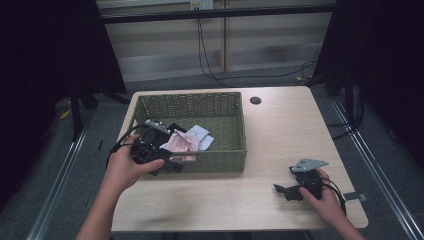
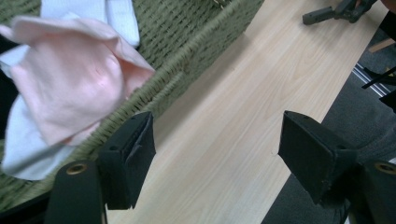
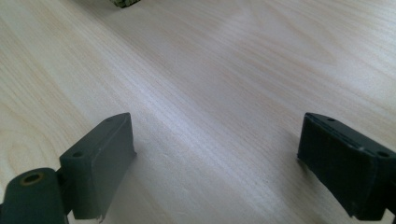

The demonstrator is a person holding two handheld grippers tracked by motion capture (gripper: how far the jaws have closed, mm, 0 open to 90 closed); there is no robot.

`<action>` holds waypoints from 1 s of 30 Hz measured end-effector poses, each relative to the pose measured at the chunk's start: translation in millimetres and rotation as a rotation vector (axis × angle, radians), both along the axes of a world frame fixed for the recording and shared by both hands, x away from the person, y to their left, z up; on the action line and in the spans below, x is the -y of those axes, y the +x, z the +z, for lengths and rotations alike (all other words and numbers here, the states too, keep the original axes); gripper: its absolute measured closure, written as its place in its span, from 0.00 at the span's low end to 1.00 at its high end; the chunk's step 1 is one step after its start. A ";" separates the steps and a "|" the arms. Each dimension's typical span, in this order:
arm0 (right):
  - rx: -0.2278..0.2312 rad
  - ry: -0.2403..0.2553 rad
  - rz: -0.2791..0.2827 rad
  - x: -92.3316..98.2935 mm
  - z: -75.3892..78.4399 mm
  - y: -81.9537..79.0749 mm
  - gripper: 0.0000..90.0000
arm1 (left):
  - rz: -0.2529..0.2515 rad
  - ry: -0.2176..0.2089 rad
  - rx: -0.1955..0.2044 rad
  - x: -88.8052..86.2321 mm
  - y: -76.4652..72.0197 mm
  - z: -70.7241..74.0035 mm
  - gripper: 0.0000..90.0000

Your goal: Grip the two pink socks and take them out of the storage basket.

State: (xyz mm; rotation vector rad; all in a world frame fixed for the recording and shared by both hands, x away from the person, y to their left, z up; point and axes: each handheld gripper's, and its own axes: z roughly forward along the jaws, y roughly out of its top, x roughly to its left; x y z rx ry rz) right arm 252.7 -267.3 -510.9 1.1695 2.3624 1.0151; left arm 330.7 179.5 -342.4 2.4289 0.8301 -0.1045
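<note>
Left claw [image 2: 215, 154] beside pink cloth [image 2: 79, 79]

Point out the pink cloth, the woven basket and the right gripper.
pink cloth [image 2: 77, 77]: left gripper view, middle of its folded bulk.
woven basket [image 1: 220, 159]: high view, outer face of its near wall.
right gripper [image 1: 281, 189]: high view, between its jaw tips.

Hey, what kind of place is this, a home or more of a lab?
Probably a lab or recording studio, not a home: black curtains flank a plain wooden table, cables trail over grey carpet, and metal floor rails run alongside.
</note>
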 end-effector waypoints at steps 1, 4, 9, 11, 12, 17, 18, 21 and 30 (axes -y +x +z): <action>0.000 0.000 0.000 0.0 0.0 0.0 0.11 | 0.001 -0.001 0.001 0.6 1.7 1.9 0.30; 0.000 0.000 0.000 0.0 0.0 0.0 0.11 | 0.000 -0.008 -0.002 1.0 7.3 6.6 0.30; 0.000 0.000 0.000 0.0 0.0 0.0 0.11 | 0.010 -0.017 -0.006 -0.6 17.8 10.9 0.30; 0.000 0.000 0.000 0.0 0.0 0.0 0.11 | 0.027 -0.020 -0.006 -1.1 22.3 13.6 0.31; 0.000 0.000 0.000 0.0 0.0 0.0 0.11 | 0.029 -0.022 -0.005 -1.1 24.7 14.8 0.31; 0.000 0.000 0.000 0.0 0.0 0.0 0.11 | 0.070 -0.022 0.010 -3.1 42.7 17.5 0.31; -0.001 0.000 -0.001 0.0 0.0 -0.1 0.11 | 0.070 -0.022 0.010 -3.1 42.7 17.5 0.31; 0.000 0.000 0.000 0.0 0.0 0.0 0.11 | 0.091 -0.005 0.024 -3.9 52.8 14.9 0.31; -0.001 0.003 -0.003 -0.2 0.0 -0.1 0.11 | 0.185 -0.004 0.029 1.2 83.9 -6.2 0.33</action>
